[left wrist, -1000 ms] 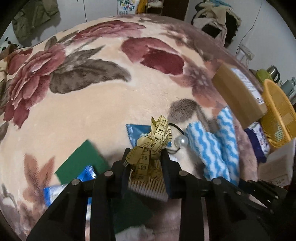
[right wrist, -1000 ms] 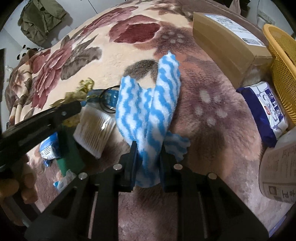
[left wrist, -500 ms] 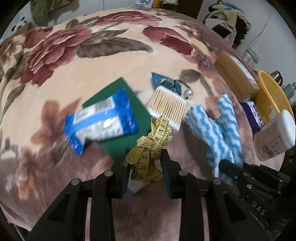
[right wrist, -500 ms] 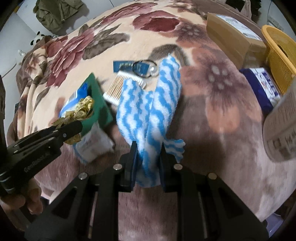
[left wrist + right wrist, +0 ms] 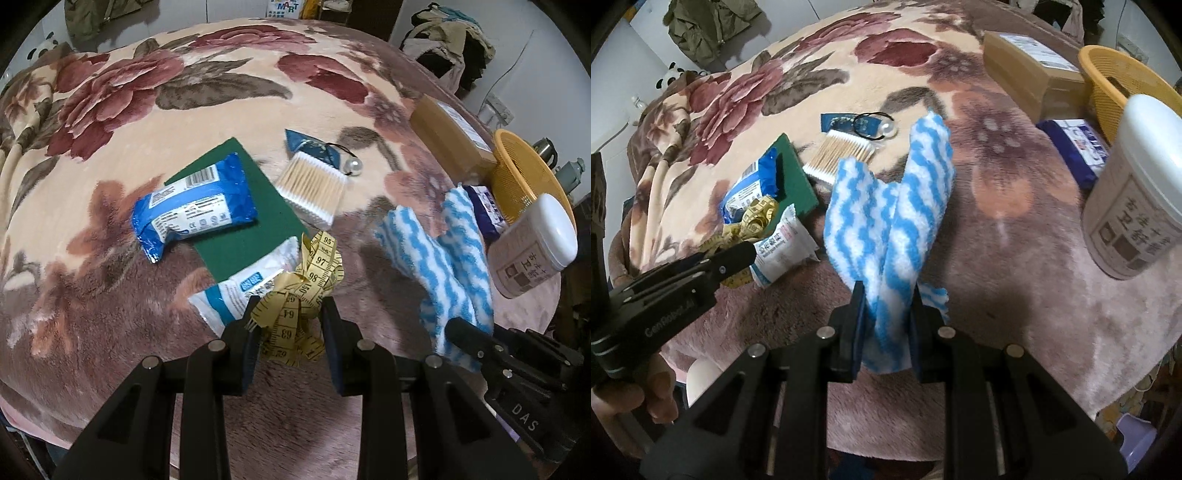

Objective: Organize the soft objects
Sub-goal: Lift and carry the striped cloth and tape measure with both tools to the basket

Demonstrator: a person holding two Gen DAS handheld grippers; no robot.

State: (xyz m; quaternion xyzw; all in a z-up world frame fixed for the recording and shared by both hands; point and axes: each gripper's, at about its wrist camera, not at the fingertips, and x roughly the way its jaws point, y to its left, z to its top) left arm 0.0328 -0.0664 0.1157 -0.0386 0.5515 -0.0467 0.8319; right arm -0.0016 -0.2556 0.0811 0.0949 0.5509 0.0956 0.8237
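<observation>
A crumpled yellow measuring tape (image 5: 301,295) hangs above the flowered blanket (image 5: 221,110), and my left gripper (image 5: 290,314) is shut on it. A blue-and-white striped cloth (image 5: 894,218) is pinched between the pads of my right gripper (image 5: 888,295), which is shut on it; the cloth's two ends stick forward. In the left wrist view the striped cloth (image 5: 443,258) and the right gripper's finger (image 5: 480,343) show at the right. In the right wrist view the tape (image 5: 750,221) and the left gripper's finger (image 5: 713,266) show at the left, with a hand (image 5: 639,398) below.
On the blanket lie a blue packet (image 5: 192,206) on a green pad (image 5: 258,206), a white sachet (image 5: 247,288), a cotton-swab pack (image 5: 314,188), a hair tie with a pearl (image 5: 351,166). At the right stand a white-lidded jar (image 5: 1137,192), an orange basket (image 5: 1123,88), a cardboard box (image 5: 1027,70), a dark blue packet (image 5: 1078,147).
Both grippers have drawn back toward the blanket's near edge with the tape and the cloth still held; the packets, the swabs and the jar now show further into view.
</observation>
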